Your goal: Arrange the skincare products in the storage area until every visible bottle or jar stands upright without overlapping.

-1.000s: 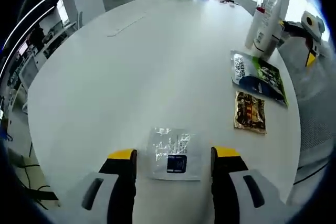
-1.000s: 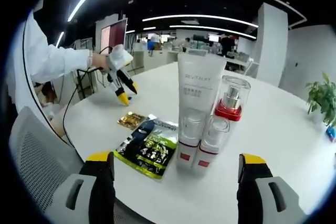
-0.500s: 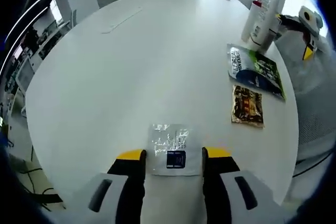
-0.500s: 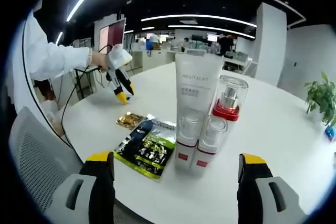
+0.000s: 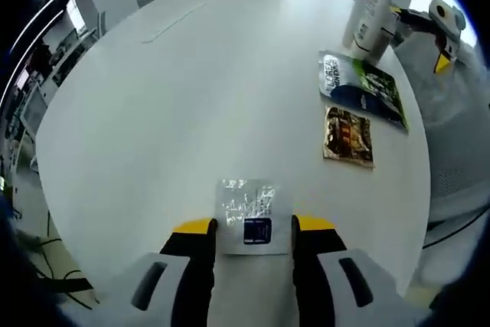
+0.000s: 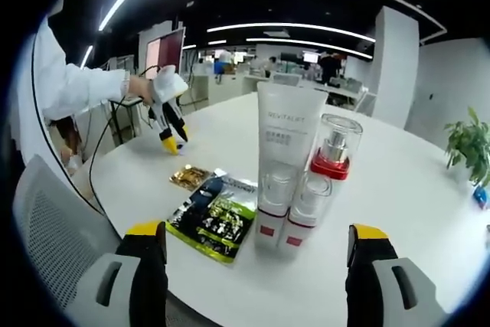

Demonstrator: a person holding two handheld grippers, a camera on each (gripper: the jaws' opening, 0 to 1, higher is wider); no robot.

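Here | round white table [image 5: 176,105] | open-plan office, ceiling light strips [image 6: 306,30]

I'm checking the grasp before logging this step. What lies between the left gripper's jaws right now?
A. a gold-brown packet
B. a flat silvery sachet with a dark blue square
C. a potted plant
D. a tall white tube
B: in the left gripper view, the silvery sachet lies flat on the white table with the left gripper closed in at its lower edge, while the gold-brown packet lies off to the side.
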